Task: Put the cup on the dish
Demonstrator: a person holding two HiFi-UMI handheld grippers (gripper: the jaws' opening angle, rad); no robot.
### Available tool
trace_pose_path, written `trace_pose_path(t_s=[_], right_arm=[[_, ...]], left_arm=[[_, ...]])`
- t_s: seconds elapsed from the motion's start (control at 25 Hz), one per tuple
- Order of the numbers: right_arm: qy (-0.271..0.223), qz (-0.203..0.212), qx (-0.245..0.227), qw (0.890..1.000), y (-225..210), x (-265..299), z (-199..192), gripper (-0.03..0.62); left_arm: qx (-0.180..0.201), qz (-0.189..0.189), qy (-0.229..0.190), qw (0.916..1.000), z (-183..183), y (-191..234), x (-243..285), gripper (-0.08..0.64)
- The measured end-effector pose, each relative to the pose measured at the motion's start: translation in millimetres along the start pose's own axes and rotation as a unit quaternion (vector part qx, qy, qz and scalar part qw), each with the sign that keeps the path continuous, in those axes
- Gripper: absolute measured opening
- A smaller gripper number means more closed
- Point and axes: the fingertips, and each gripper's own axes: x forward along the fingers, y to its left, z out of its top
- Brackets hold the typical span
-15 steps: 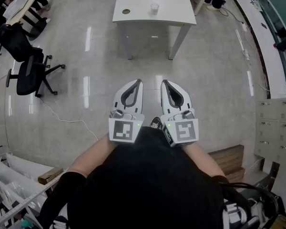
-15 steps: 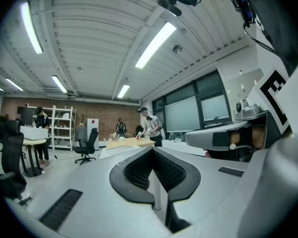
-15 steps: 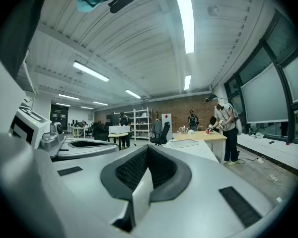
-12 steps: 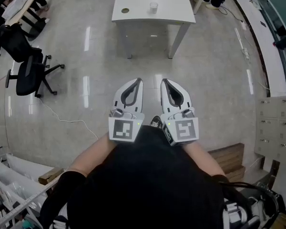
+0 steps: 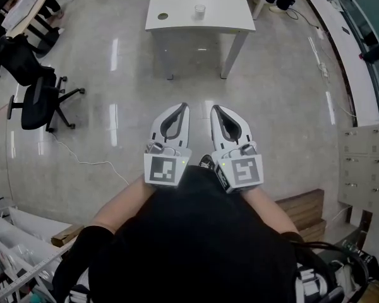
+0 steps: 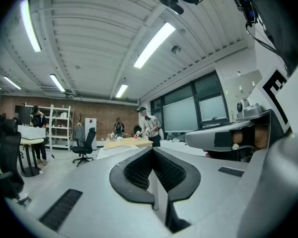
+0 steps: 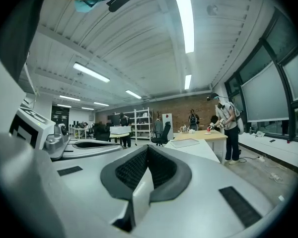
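Two shut, empty tongs, the white left gripper (image 5: 182, 108) and right gripper (image 5: 215, 109), point toward the small clear cup (image 5: 199, 9) far ahead on the white table (image 5: 230, 19).

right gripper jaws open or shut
Shut: the right gripper shows its jaws meeting at the tips, with nothing between them.

White tabletop (image 5: 224, 19) on a glossy floor (image 5: 278, 106).
A cup (image 5: 199, 9) and a small round dish (image 5: 162, 16) stand apart on it.
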Motion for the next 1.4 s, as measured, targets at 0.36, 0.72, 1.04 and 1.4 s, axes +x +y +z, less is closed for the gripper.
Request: trace_pose_path(t_s=[0.36, 0.72, 1.04, 1.4], right_arm=[[-0.035, 0.007, 0.007, 0.999, -32, -14, 3, 0.012], [-0.044, 0.048, 0.009, 0.998, -42, -27, 4, 0.014], [-0.050, 0.057, 0.009, 0.997, -43, -31, 2, 0.014], [-0.046, 0.044, 0.024, 0.998, -52, -13, -9, 0.014]], left_arm=[[0.007, 0.022, 0.003, 0.9997, 3, -22, 9, -0.003], [0.002, 0.035, 0.002, 0.9994, 4, -49, 17, -0.003], [0.008, 0.032, 0.005, 0.9995, 0, -53, 24, -0.002], [0.002, 0.032, 0.022, 0.9992, -19, -42, 32, -0.003]])
